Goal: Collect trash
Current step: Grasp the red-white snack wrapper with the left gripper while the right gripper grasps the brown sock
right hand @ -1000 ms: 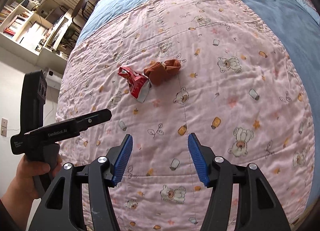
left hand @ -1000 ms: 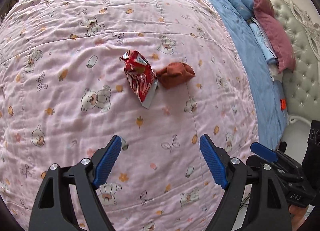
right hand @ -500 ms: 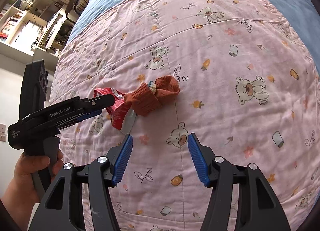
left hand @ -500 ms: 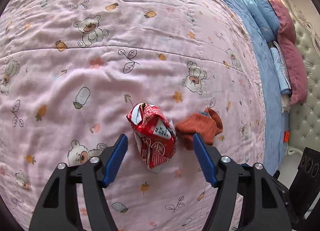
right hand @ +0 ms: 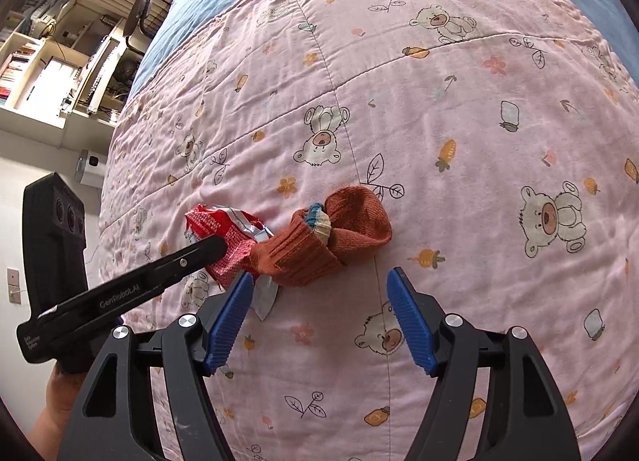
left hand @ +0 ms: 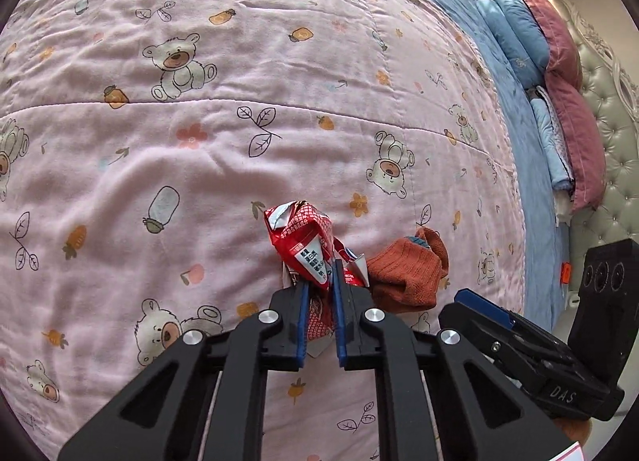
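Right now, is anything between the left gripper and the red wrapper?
Nothing: the left gripper is already shut on the red wrapper. The orange sock lies right beside it, touching in the right wrist view. The open right gripper hovers over the sock.

Left gripper (left hand: 319, 281) fingers nearly closed, pinching something, right gripper (right hand: 319, 317) fingers spread wide, held low alongside

I see a crinkled red foil snack wrapper (left hand: 305, 239), glossy, its inside silvery. Beside it lies a balled rust-orange ribbed knit sock (right hand: 319, 239), matt and coarse. Under both lies a soft pink quilted cotton blanket (left hand: 223, 149), matt, lightly creased. My left gripper (left hand: 318, 285) is matt black plastic with ridged blue pads (left hand: 304, 317) and shiny metal screws.
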### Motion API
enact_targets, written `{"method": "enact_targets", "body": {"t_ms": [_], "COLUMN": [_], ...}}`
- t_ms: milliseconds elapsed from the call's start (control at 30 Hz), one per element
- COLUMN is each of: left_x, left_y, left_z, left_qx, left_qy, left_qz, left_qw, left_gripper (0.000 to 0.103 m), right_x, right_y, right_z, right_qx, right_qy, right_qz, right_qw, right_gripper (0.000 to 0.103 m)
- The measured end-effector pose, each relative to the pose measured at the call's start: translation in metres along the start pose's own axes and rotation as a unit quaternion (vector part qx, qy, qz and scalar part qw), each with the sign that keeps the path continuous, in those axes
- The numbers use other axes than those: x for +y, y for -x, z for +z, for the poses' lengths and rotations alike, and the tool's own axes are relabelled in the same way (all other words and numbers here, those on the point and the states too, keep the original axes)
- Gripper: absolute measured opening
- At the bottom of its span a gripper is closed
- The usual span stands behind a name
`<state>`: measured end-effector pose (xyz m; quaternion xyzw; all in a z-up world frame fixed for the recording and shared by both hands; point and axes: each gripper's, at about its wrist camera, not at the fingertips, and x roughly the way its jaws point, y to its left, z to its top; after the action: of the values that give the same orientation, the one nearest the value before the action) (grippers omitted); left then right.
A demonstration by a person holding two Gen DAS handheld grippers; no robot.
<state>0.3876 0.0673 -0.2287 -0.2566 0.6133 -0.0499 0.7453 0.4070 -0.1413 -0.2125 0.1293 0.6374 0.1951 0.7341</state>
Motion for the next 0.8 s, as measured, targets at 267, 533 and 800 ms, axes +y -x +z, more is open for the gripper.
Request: {"method": "enact_targets", "body": {"t_ms": [267,533,800], "left_x": [0.004,0.007,0.000], "left_y": [0.013,0.026,0.045], "left_z": [-0.003,-0.014,-0.049], "left_qx": [-0.007,-0.009,0.004], "left_qy": [-0.004,0.002,-0.002], "left_qz": [-0.006,-0.023,-0.045], "left_qw": [0.9999,0.9997,0.9990], "left_gripper": [0.010,0.010,0.010], "right_x": [0.006,0.011,0.003], "right_y": [-0.025,-0.029,0.012], "right_z": [0.017,0.006,-0.025], "right_qx": [0.010,0.019,0.005], "right_qy": [-0.021,0.015,0.001], "right_qz": [-0.015,-0.029,-0.013], "right_qw": [1.000,0.999,1.000], "right_gripper": [0.056,0.018,0.011]}}
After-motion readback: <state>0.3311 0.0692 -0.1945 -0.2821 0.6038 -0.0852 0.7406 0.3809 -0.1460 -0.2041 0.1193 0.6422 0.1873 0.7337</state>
